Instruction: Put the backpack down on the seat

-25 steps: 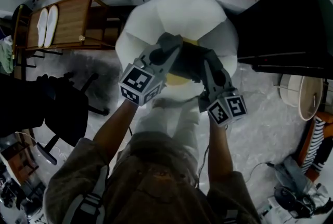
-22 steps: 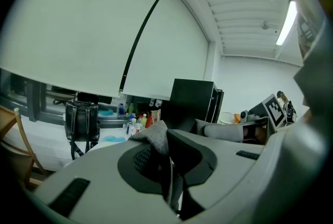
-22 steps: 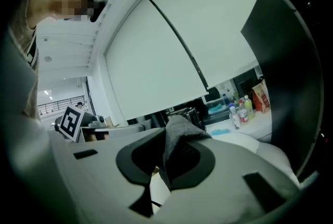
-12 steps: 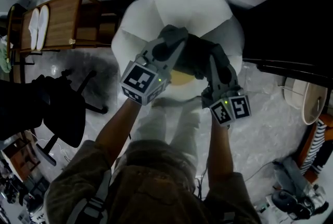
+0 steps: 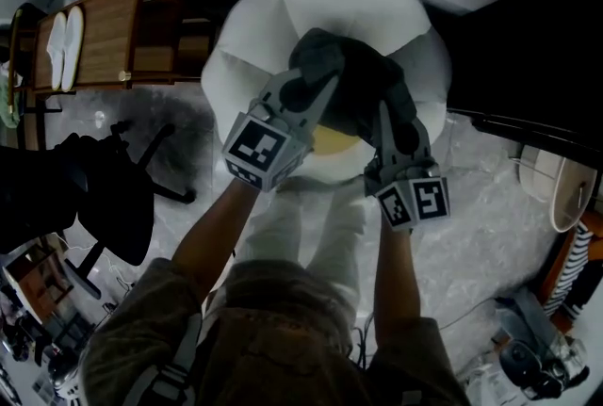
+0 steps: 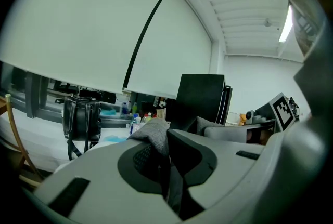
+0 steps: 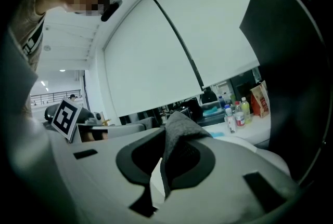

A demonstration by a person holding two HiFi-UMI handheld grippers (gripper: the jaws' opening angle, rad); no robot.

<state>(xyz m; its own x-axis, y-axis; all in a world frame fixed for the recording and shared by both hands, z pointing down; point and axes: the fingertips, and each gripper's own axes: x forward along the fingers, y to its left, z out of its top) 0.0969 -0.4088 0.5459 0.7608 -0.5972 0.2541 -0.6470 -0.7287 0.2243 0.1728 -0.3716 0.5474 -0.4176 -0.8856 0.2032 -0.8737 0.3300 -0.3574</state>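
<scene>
One round white seat (image 5: 250,46) lies ahead of me. The one dark grey backpack (image 5: 363,89) hangs over its middle, towards the near edge, and I cannot tell whether it touches yet. My two claws carry it: the left gripper (image 6: 165,163) and the right gripper (image 7: 164,166) are each pinched tight on a fold of its fabric. I judge the set-down unfinished. The next move calls for lowering until the seat bears the weight, then releasing both.
</scene>
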